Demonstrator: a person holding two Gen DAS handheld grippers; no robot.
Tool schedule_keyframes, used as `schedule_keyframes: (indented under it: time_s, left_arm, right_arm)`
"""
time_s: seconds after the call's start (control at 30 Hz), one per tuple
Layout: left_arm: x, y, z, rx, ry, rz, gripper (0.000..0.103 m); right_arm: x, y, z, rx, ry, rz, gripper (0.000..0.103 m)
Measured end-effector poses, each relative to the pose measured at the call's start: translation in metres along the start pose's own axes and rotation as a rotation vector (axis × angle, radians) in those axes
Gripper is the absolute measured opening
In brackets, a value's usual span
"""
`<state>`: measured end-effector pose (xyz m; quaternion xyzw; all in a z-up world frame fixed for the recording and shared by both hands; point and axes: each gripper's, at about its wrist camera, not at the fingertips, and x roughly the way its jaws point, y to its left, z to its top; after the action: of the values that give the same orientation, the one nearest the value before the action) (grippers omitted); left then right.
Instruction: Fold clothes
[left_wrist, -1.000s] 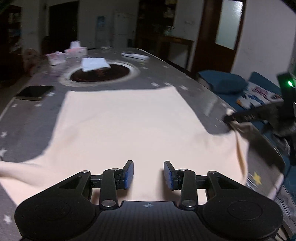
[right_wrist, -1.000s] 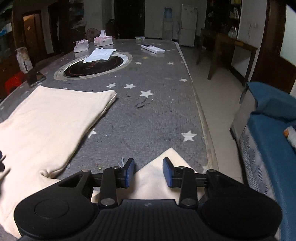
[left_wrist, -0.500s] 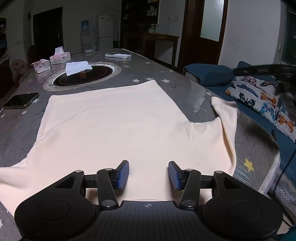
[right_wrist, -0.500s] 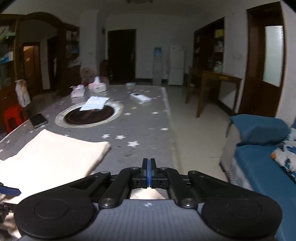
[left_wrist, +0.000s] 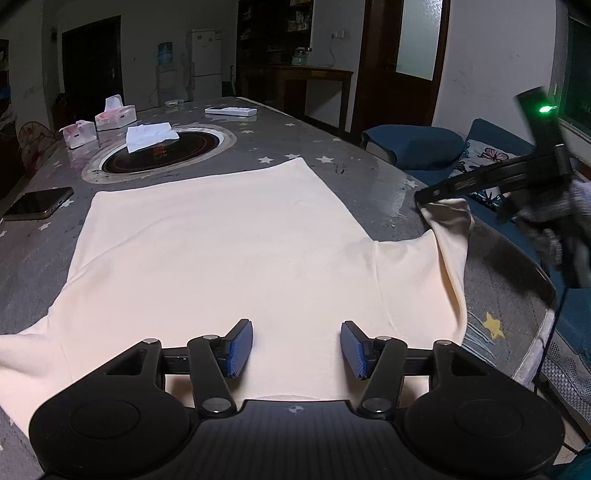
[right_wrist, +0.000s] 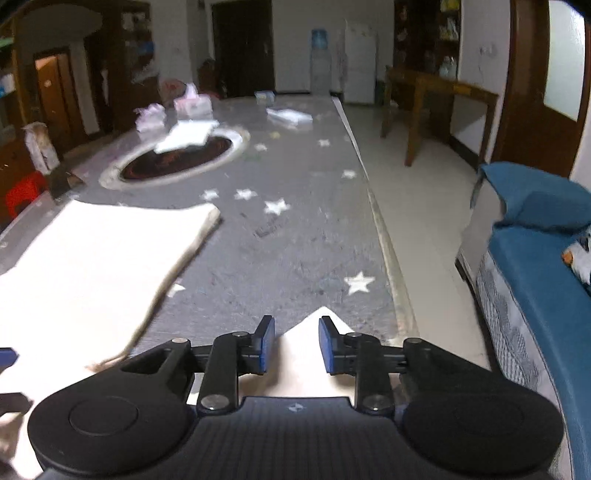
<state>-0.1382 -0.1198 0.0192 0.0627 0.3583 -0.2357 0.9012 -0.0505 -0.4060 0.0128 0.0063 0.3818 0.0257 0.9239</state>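
Observation:
A cream T-shirt (left_wrist: 221, 251) lies spread flat on the grey star-patterned table (left_wrist: 369, 177). My left gripper (left_wrist: 297, 349) is open and empty, low over the shirt's near edge at the middle. In the left wrist view the right gripper (left_wrist: 424, 195) is at the tip of the right sleeve (left_wrist: 448, 236), which is lifted off the table. In the right wrist view my right gripper (right_wrist: 296, 345) has its jaws apart with the sleeve's pointed corner (right_wrist: 310, 343) lying between the blue pads. The shirt body (right_wrist: 92, 266) lies to its left.
A round dark hotpot inset (left_wrist: 162, 155) with a white cloth (left_wrist: 149, 136) sits beyond the shirt. A phone (left_wrist: 38, 203) lies at the left, tissue packs (left_wrist: 114, 116) and a remote (left_wrist: 231, 110) further back. The table edge (left_wrist: 532, 273) and a blue sofa (right_wrist: 535, 266) are at the right.
My right gripper was shut half a second ago and now stands open around the sleeve corner, lower over the table. My left gripper opened wider and stayed over the shirt's near edge.

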Motion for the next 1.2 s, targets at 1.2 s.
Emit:
schedule_keyframes:
  time_s: [1.2]
  left_arm:
    - [0.003,-0.008,-0.002,0.027,-0.002,-0.010,0.071]
  right_arm:
    - [-0.006,0.005,0.007,-0.039,-0.093,-0.036,0.003]
